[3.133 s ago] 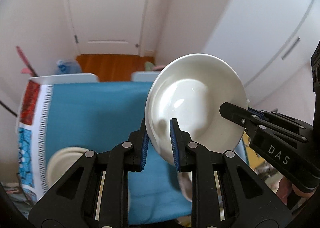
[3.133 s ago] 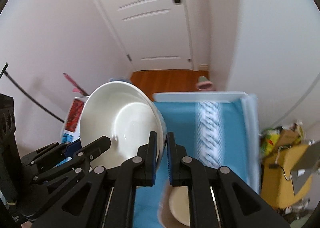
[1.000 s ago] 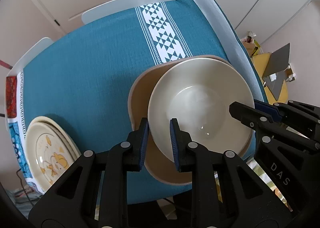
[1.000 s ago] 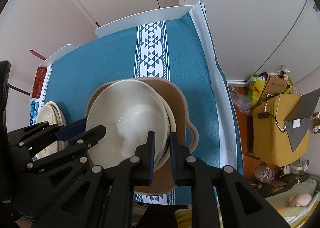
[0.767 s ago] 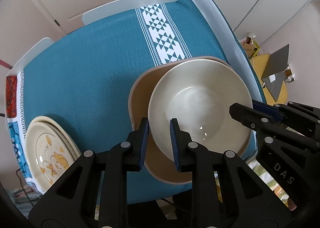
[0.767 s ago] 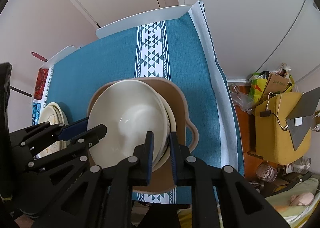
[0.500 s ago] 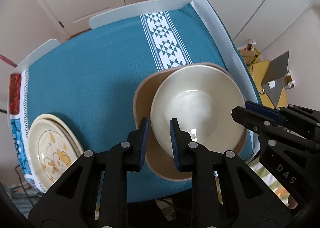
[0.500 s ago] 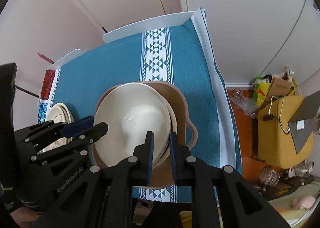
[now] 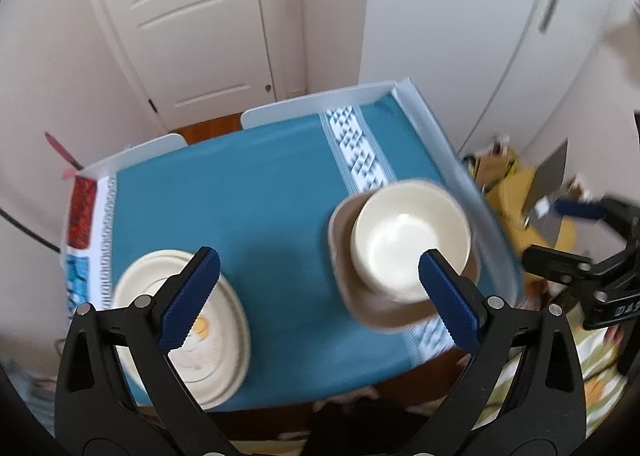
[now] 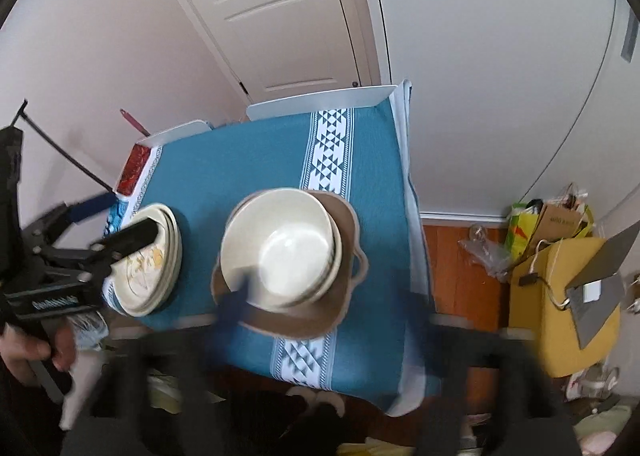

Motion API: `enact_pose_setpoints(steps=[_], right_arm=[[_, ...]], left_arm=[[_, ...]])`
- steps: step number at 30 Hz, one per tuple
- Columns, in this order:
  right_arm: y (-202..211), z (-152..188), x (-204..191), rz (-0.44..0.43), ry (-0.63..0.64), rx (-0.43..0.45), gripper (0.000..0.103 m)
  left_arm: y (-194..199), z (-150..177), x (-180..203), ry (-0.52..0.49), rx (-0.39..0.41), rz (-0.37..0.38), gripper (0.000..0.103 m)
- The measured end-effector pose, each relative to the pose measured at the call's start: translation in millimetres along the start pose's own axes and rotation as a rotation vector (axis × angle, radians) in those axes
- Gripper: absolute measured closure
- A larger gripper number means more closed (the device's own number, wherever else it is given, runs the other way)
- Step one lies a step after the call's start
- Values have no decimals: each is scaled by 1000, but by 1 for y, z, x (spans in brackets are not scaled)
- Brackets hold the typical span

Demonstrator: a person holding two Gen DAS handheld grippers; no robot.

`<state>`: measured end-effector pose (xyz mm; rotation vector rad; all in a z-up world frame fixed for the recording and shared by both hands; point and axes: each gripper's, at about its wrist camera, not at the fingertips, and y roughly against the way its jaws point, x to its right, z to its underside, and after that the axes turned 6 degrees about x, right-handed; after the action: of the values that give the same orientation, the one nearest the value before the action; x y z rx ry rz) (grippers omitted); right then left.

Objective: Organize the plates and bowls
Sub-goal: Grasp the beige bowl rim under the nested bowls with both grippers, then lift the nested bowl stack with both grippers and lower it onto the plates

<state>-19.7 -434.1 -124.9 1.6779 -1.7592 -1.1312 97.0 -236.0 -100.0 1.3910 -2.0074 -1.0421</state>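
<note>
Both of mine are letting go. Left gripper (image 9: 318, 294): jaws opening, wide apart, nothing between the pads. Right gripper (image 10: 324, 304): jaws opening too; blurred in its own view, but I see no dish between the fingers.

Step in hand, as I read it: clear off after the drop. To do it well, I'd lift straight off without clipping a rim, since stacked bowls shift easily, and wait for full jaw spread before swinging sideways.

Near to far, from my left fingers:
- plate stack (image 9: 188, 330), under and just beyond my left pad (image 9: 192, 298). At least two plates by the rims; exact count I can't tell. Top one has a yellow print.
- top bowl (image 9: 410, 242), just beyond my right pad (image 9: 448, 298), nested in the bowl stack on a brown dish (image 9: 340, 240). From the right wrist: two cream rims, so two bowls plus one brown dish (image 10: 340, 216).
- table with a teal cloth (image 9: 256, 192) beyond, bare there.
- door (image 9: 192, 16) farthest.
</note>
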Motion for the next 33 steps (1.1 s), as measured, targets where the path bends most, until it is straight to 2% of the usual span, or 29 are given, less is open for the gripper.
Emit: enact_pose_setpoints(steps=[1, 4, 6, 10, 19, 21, 23, 25, 28, 30, 32, 33], right_arm=[[-2, 2, 1, 13, 12, -19, 1], [-16, 15, 2, 123, 70, -120, 1], [-25, 20, 2, 167, 110, -151, 1], [-42, 22, 3, 186, 150, -171, 0], [-89, 16, 9, 201, 201, -289, 2], [-97, 16, 7, 199, 232, -307, 12], [-105, 17, 5, 185, 249, -329, 34], [-116, 18, 7, 140, 242, -355, 44], [-127, 20, 11, 80, 206, -371, 58], [-135, 21, 13, 40, 182, -367, 66], [-139, 23, 15, 27, 173, -352, 75], [-141, 25, 16, 19, 172, -338, 78]], left_arm=[[-1, 4, -1, -20, -11, -7, 3], [-14, 17, -3, -58, -69, -15, 3], [-29, 25, -6, -58, -116, -11, 3], [-58, 36, -7, -70, -188, 2, 3], [-107, 43, 4, -96, -293, 64, 6], [-115, 45, 7, -99, -307, 77, 16], [-124, 47, 10, -102, -333, 92, 36], [-132, 49, 12, -95, -353, 128, 49], [-139, 51, 16, -95, -348, 147, 59], [-143, 53, 19, -93, -338, 165, 68], [-147, 55, 20, -85, -322, 186, 82], [-148, 57, 21, -81, -308, 197, 85]])
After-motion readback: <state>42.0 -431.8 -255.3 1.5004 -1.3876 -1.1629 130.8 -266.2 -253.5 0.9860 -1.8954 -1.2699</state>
